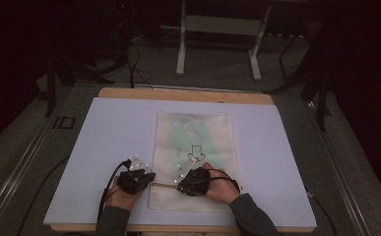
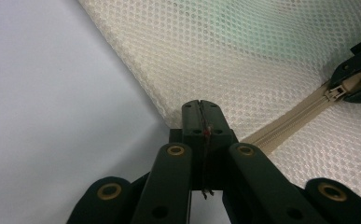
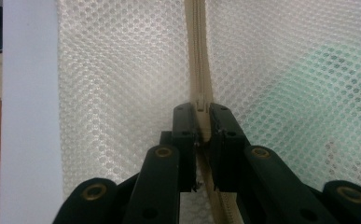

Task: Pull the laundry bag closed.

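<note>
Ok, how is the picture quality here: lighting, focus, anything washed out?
High view: dim, dark surroundings, soft detail on the mesh bag. Left gripper view: mesh sharp, white board evenly lit, left tongs slightly soft. Right gripper view: zipper crisp, right tongs near the lens blurred.

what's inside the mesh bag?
Through the mesh bag a pale green patch shows, also in the right gripper view. The weave blurs it, so I cannot tell what it is. The zipper looks closed ahead of the right gripper.
</note>
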Action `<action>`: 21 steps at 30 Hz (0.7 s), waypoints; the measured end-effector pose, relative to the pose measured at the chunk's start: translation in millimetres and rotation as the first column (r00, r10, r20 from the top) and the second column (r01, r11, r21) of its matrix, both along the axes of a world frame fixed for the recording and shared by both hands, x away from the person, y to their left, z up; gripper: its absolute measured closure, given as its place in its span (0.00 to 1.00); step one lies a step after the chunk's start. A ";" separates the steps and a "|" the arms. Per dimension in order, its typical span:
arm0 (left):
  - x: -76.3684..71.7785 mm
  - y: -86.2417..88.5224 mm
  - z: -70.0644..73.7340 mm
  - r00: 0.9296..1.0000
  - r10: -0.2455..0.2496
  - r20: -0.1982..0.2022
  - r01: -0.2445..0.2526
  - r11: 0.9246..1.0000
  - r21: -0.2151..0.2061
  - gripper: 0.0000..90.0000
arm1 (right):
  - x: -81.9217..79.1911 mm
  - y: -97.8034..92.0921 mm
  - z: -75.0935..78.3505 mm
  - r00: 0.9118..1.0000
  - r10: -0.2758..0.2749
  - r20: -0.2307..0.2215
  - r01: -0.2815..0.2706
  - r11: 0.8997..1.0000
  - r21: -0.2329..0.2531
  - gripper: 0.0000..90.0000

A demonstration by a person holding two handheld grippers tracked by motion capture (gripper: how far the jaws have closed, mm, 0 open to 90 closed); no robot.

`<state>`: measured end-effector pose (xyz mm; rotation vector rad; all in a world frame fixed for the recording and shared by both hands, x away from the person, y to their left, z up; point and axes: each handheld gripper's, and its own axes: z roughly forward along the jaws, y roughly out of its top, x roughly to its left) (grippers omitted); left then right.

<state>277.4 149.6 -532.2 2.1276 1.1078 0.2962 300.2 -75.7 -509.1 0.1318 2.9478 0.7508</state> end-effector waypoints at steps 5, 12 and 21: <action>0.0 0.2 -0.1 1.000 0.001 -0.001 -0.001 1.000 -0.001 1.00 | -0.2 -1.8 0.3 1.000 0.001 0.001 -0.001 1.000 -0.004 0.92; -0.1 0.0 0.0 1.000 0.002 -0.001 -0.002 1.000 -0.001 1.00 | -0.8 -5.9 0.8 1.000 -0.001 0.000 0.001 1.000 -0.007 0.92; 0.0 0.1 0.0 1.000 0.004 -0.002 -0.004 1.000 -0.001 1.00 | -2.1 -8.6 1.0 1.000 -0.006 0.004 0.006 1.000 -0.001 0.92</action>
